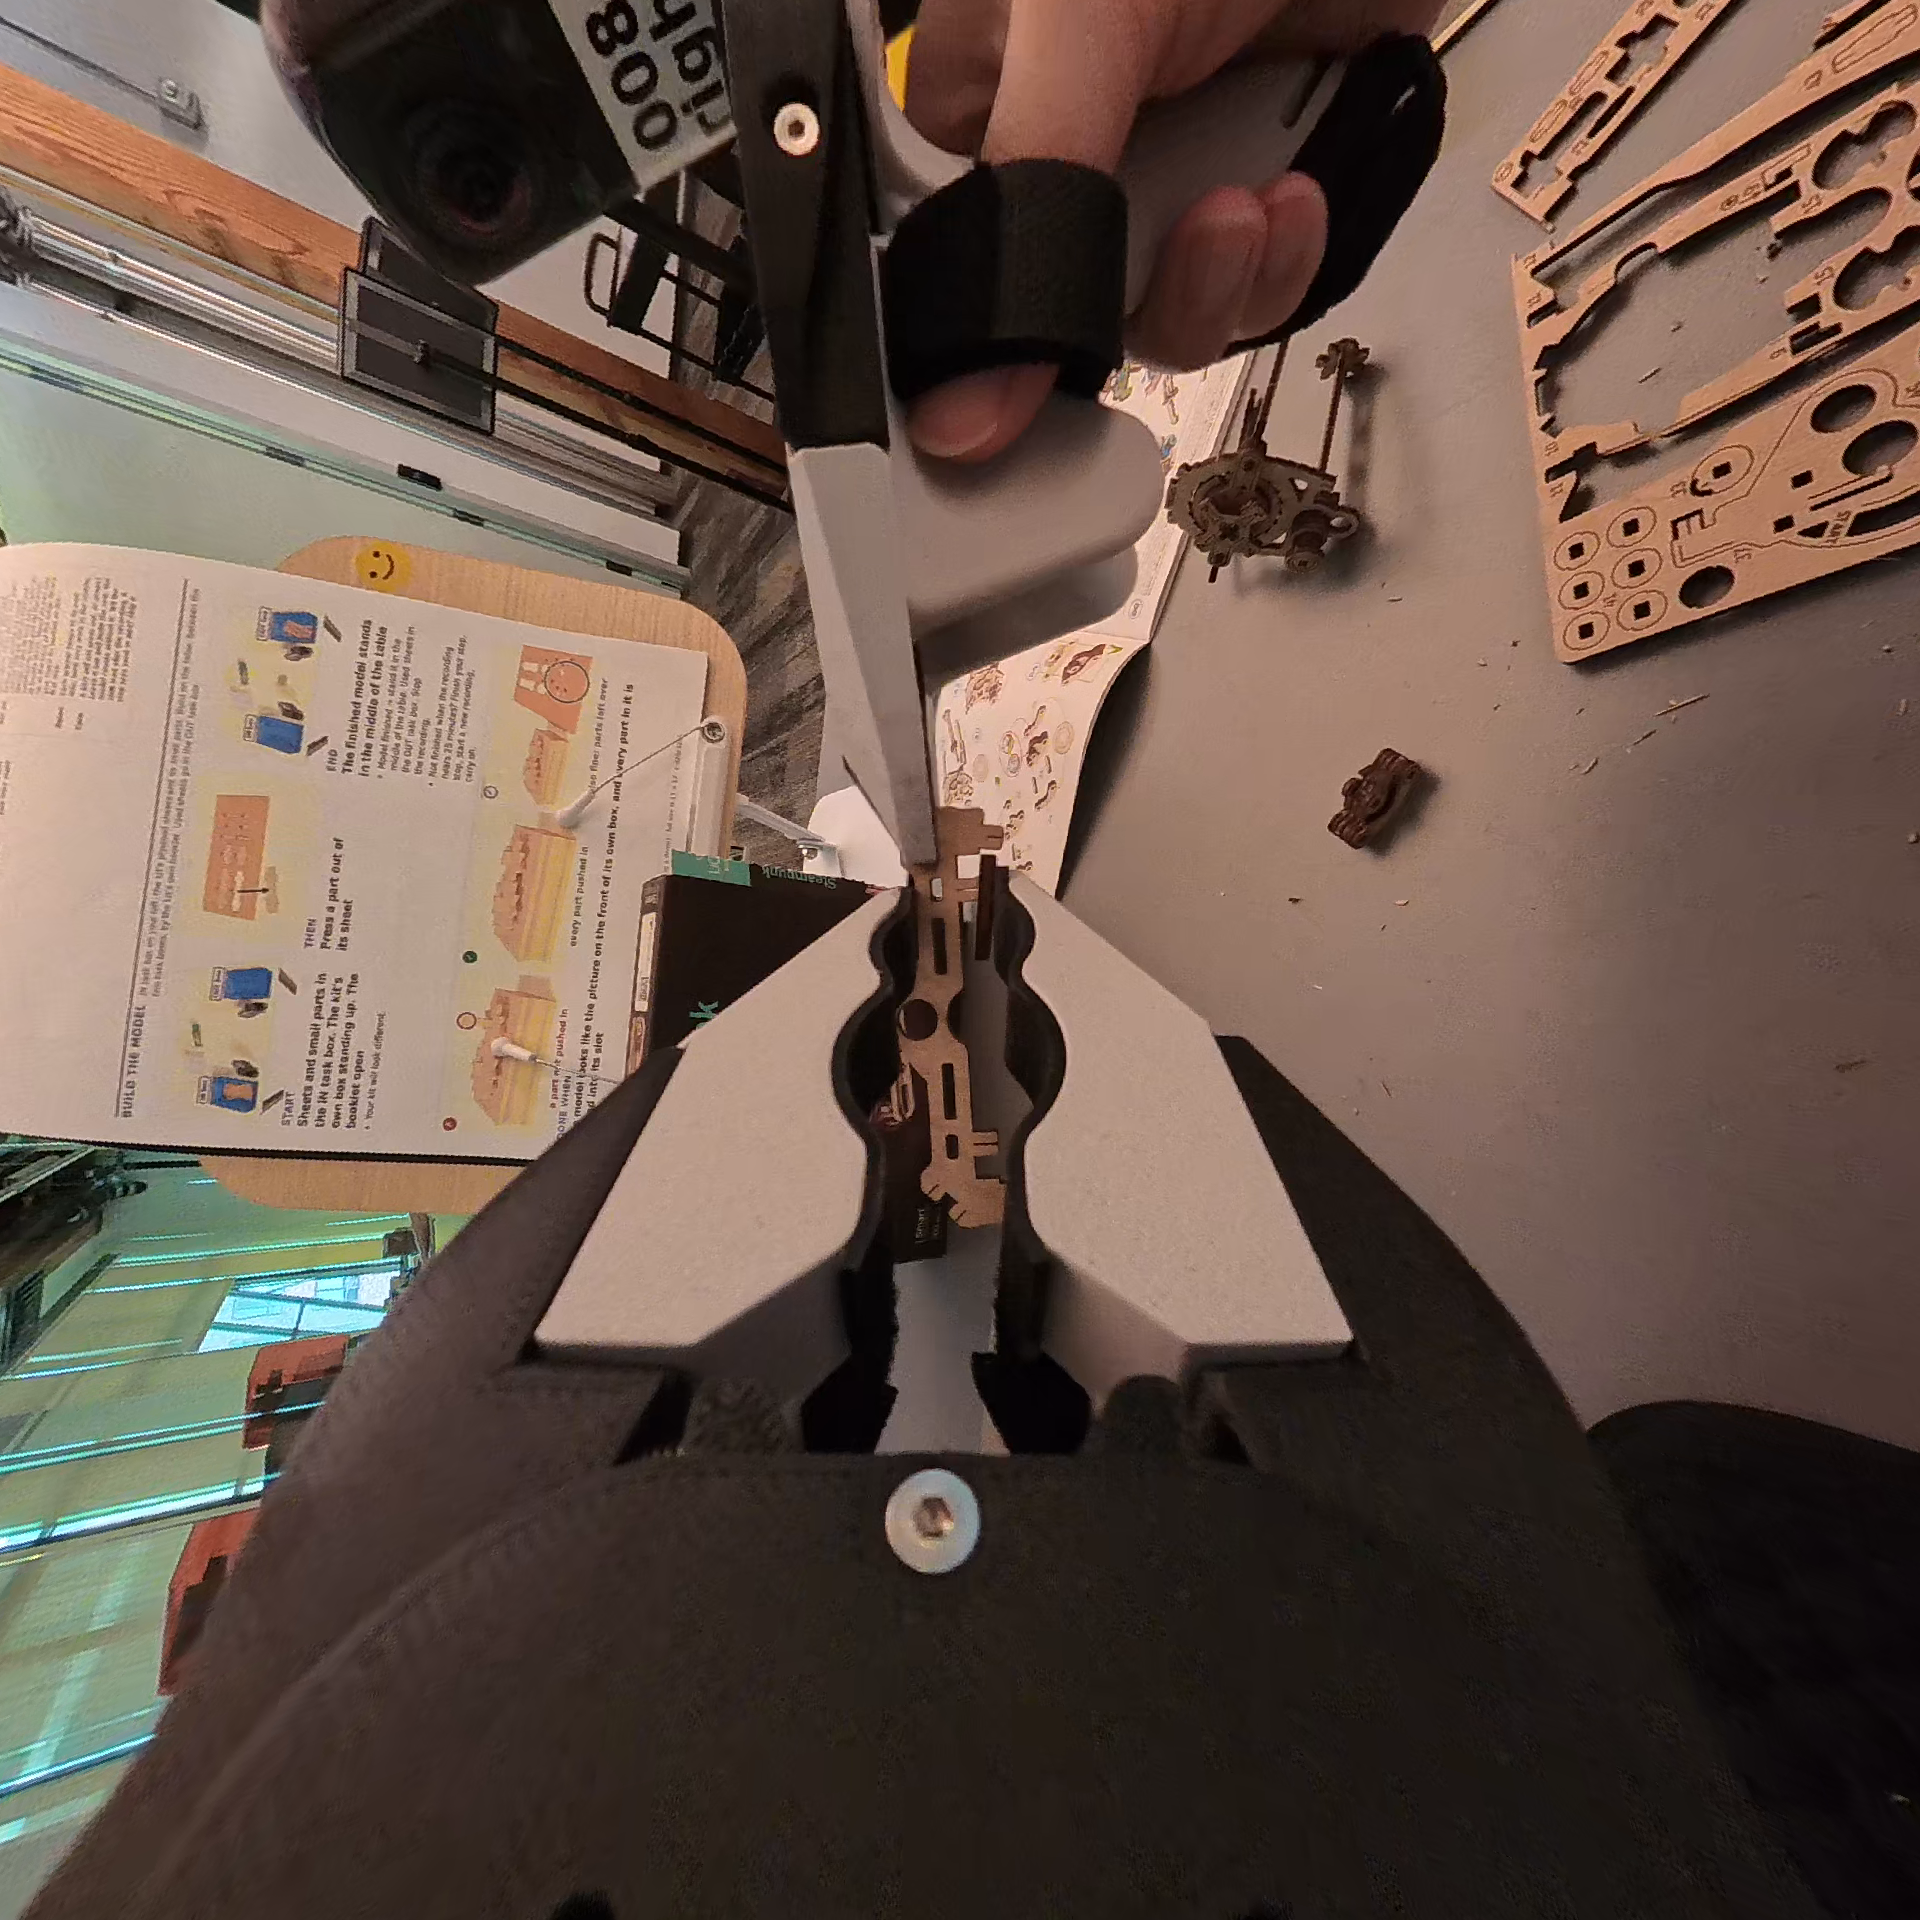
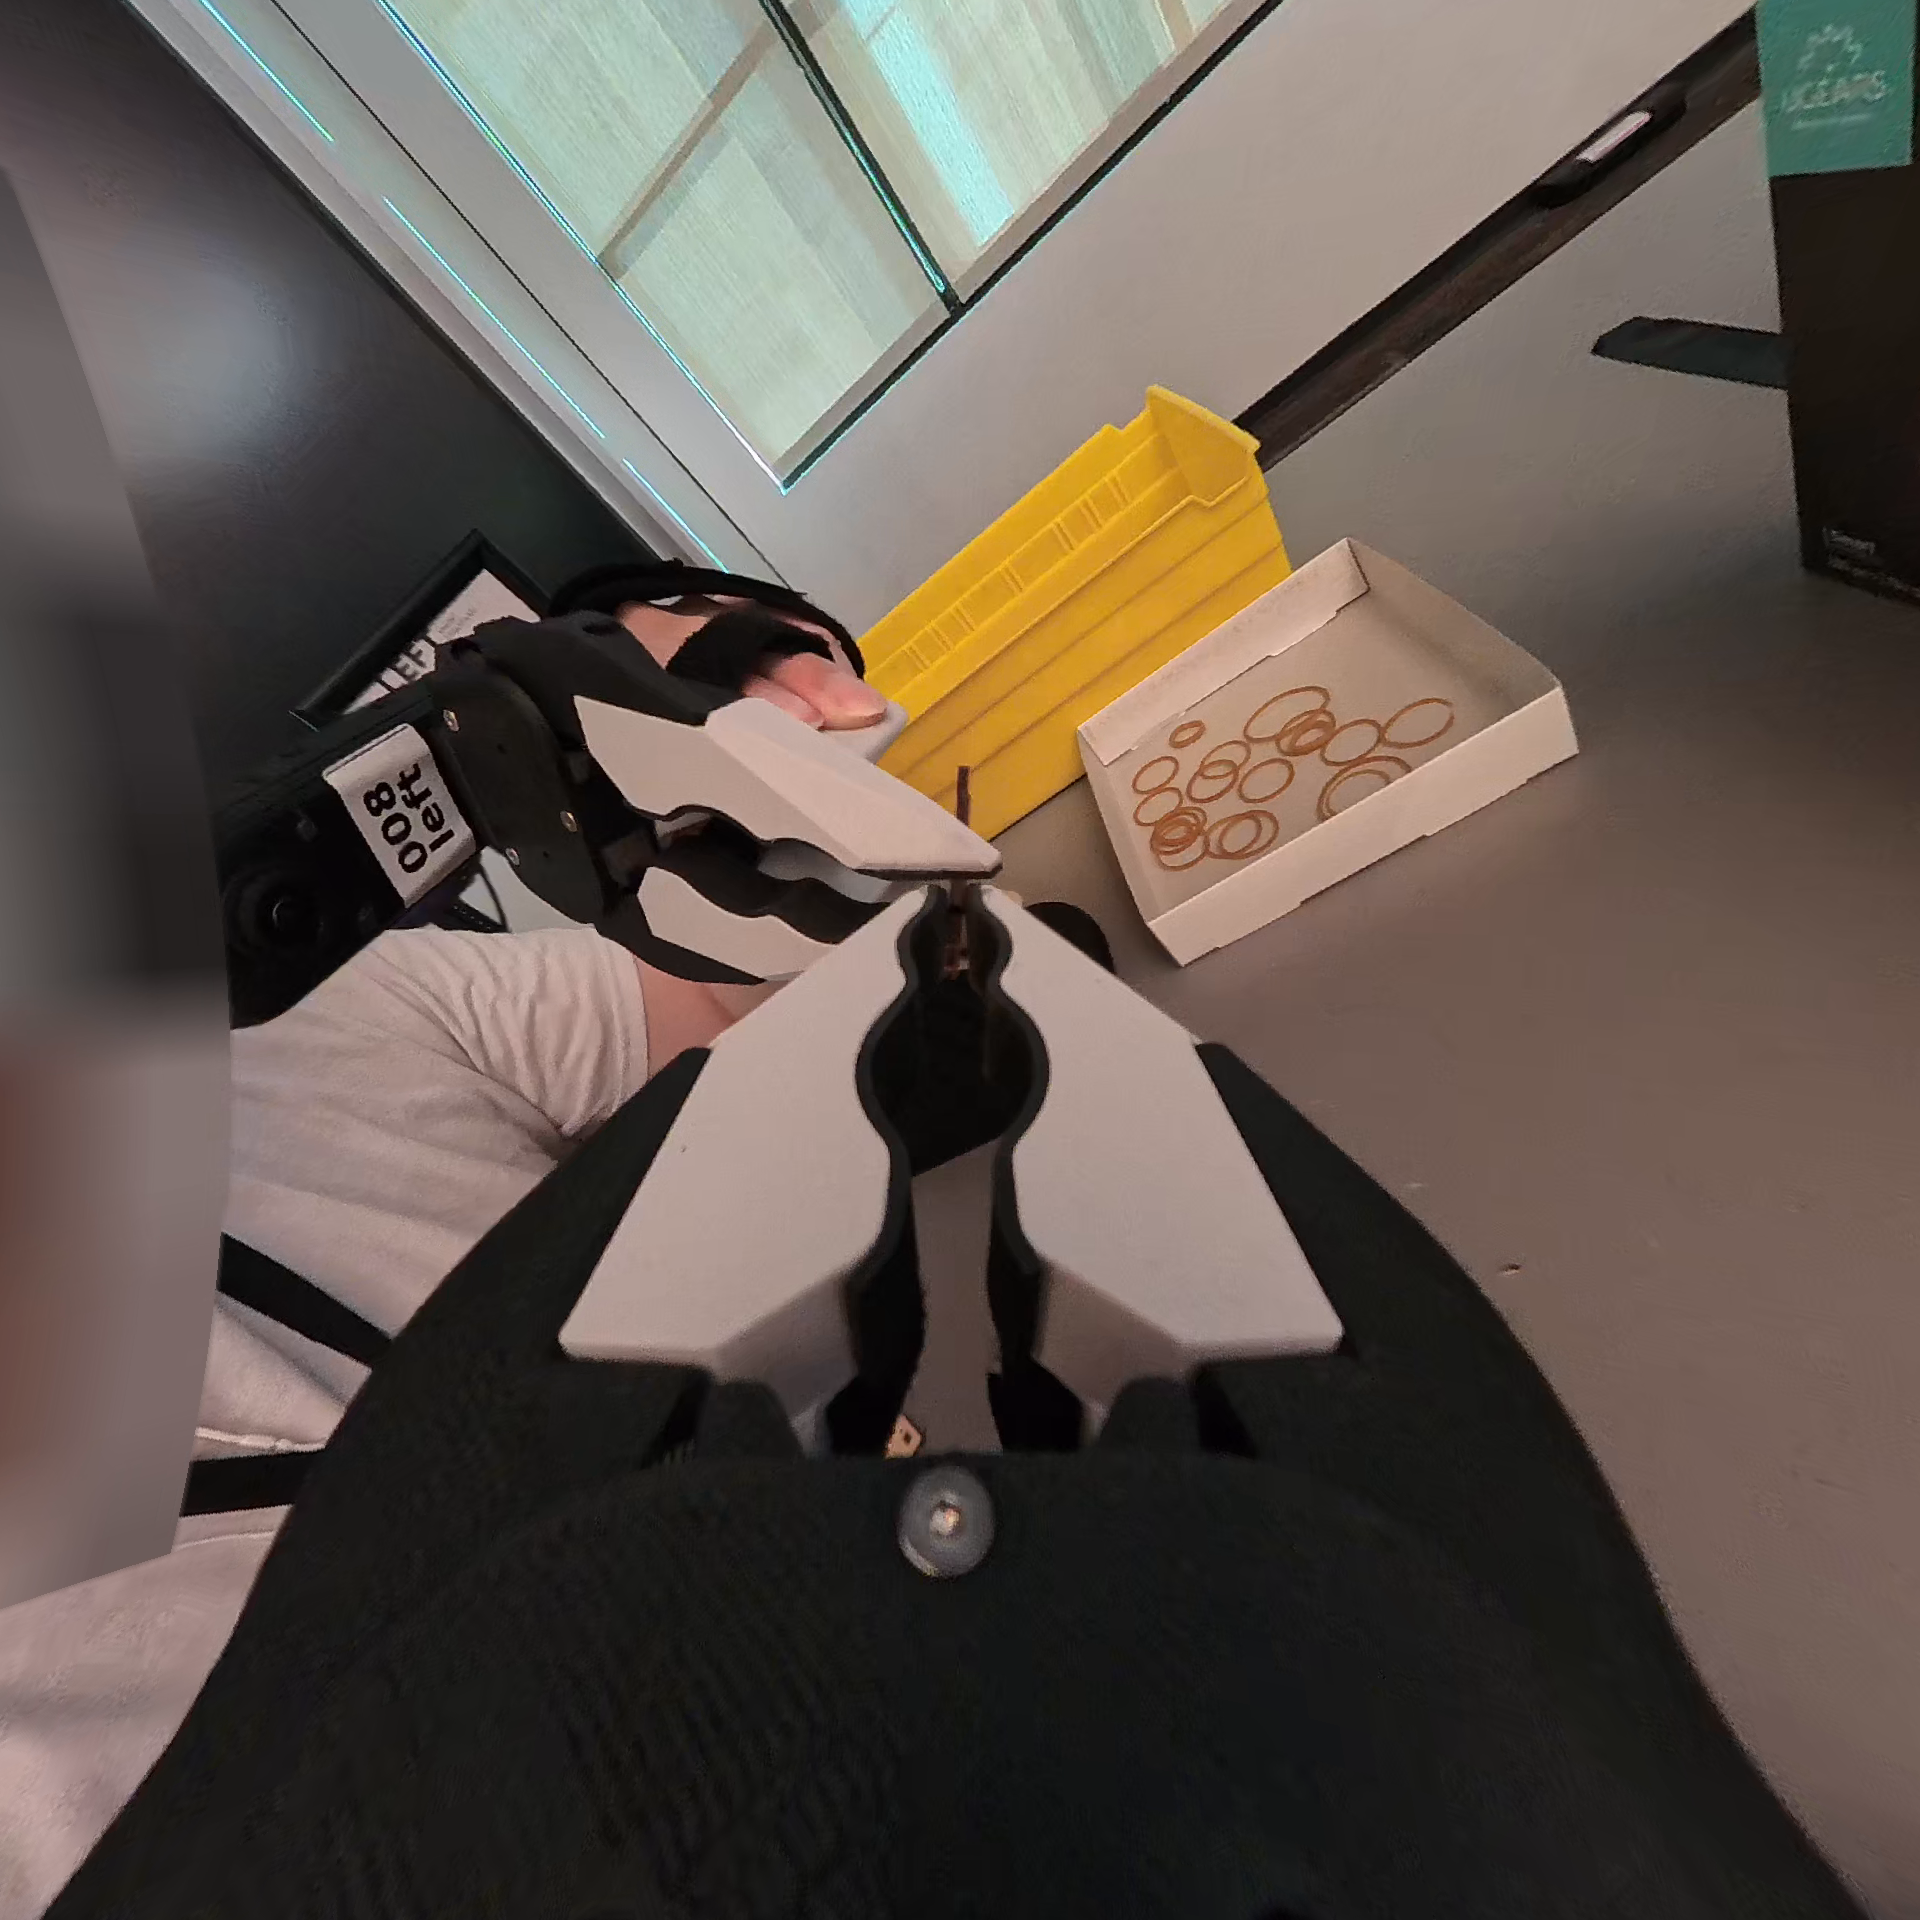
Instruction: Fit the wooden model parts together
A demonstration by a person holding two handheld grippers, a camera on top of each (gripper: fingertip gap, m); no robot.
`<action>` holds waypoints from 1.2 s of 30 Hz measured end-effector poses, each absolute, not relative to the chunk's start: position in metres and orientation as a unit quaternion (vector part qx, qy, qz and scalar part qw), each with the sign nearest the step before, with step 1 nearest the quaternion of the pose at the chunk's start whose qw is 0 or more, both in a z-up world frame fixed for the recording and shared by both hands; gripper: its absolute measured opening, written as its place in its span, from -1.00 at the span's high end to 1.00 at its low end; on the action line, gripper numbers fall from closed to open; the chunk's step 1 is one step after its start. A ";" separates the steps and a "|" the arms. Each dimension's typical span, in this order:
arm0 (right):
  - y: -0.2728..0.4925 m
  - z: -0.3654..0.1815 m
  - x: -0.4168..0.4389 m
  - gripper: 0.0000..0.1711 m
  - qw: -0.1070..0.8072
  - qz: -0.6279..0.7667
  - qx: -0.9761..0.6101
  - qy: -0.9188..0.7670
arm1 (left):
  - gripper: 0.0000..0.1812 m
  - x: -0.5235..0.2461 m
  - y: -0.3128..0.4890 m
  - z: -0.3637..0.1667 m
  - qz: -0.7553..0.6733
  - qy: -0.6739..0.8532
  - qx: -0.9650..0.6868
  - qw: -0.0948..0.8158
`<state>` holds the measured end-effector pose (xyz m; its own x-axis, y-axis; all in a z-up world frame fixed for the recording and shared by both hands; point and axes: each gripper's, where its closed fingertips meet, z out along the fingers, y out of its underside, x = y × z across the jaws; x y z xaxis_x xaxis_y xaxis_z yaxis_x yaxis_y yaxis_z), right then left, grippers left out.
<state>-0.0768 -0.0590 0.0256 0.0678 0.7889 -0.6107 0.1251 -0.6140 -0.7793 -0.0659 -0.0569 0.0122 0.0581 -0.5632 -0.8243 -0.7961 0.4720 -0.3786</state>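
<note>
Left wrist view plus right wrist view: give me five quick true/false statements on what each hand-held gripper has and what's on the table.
1. The left hand-held gripper clamps a flat wooden part. True.
2. The right hand-held gripper is wide open. False: it pinches a small wooden piece.
3. The white tray holds rubber bands. True.
4. The yellow bin is full of parts. False: no parts show.
5. Punched-out wooden sheets lie on the table. True.

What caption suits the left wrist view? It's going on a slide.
Left gripper clamps a flat wooden part while the right gripper pinches its far end.
</note>
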 end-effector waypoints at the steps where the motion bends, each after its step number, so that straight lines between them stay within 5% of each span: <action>1: -0.060 0.024 -0.077 0.99 0.274 0.594 -0.676 -0.339 | 0.86 -0.066 -0.058 0.011 0.107 0.679 -0.503 0.524; 36: -0.060 0.055 -0.076 0.96 0.387 0.584 -0.615 -0.361 | 0.86 -0.065 -0.055 0.043 0.094 0.630 -0.491 0.594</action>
<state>-0.0758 -0.0603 0.0553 0.0565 0.8968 -0.4388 -0.0073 -0.4392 -0.8984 -0.0647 -0.0552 0.0429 0.1884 -0.5068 -0.8412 -0.7301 0.5006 -0.4651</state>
